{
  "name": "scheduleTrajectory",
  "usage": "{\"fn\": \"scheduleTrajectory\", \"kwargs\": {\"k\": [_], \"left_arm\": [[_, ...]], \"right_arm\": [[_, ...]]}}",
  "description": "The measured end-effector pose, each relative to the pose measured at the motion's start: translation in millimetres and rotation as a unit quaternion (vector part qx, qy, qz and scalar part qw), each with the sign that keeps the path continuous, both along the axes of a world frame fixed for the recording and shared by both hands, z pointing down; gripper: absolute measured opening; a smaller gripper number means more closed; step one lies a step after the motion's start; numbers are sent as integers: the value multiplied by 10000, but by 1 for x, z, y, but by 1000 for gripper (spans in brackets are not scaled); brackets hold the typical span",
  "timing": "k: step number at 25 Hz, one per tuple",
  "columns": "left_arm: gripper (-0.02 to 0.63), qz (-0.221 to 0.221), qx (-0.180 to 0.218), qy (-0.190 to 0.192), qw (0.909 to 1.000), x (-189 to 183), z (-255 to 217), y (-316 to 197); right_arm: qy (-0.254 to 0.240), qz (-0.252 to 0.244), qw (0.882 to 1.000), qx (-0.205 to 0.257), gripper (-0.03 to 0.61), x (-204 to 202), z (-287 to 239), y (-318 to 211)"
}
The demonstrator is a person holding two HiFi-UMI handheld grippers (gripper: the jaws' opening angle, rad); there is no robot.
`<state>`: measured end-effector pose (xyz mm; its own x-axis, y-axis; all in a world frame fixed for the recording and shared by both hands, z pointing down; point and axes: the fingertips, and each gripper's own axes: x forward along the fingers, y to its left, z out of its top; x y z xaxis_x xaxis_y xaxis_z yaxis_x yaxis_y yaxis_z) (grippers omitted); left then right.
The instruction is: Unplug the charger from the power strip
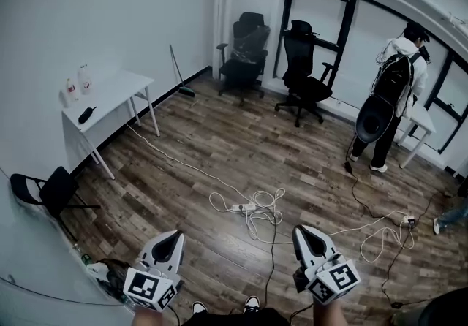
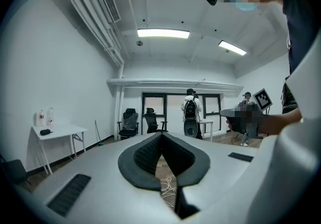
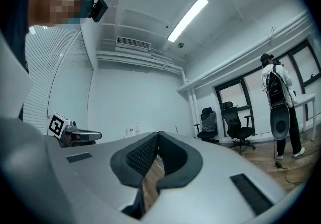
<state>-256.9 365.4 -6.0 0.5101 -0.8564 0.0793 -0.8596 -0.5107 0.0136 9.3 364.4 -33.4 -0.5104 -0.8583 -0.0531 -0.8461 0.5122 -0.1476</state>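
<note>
With left gripper (image 1: pixel 173 235) and right gripper (image 1: pixel 303 231) both clenched empty, we stand well short of the power strip (image 1: pixel 243 207) lying farther off amid loose white cable (image 1: pixel 267 209), whose coils could drag the strip when we pull

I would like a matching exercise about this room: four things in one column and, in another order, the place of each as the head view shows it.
Things:
1. power strip
2. white table
3. broom
4. person with a backpack

Places:
A. leaning upright near the far corner
B. standing at the right side of the room
C. on the floor in the middle, among loops of white cable
D. at the left, with bottles on it

Pairs: 1-C, 2-D, 3-A, 4-B
</note>
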Motion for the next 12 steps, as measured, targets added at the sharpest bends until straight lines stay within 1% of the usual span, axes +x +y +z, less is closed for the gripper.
{"fn": "scheduleTrajectory", "kwargs": {"k": [4,7,12], "left_arm": [[18,58,-67,14,10000,40,3,-13],[18,29,-77,3,10000,74,5,-23],[18,-13,-139,-31,9999,114,16,-37]], "right_arm": [[-32,80,9999,-117,21,46,9,-9],[17,25,9998,-191,21,80,15,-18],[84,-65,9994,-326,21,122,32,-32]]}}
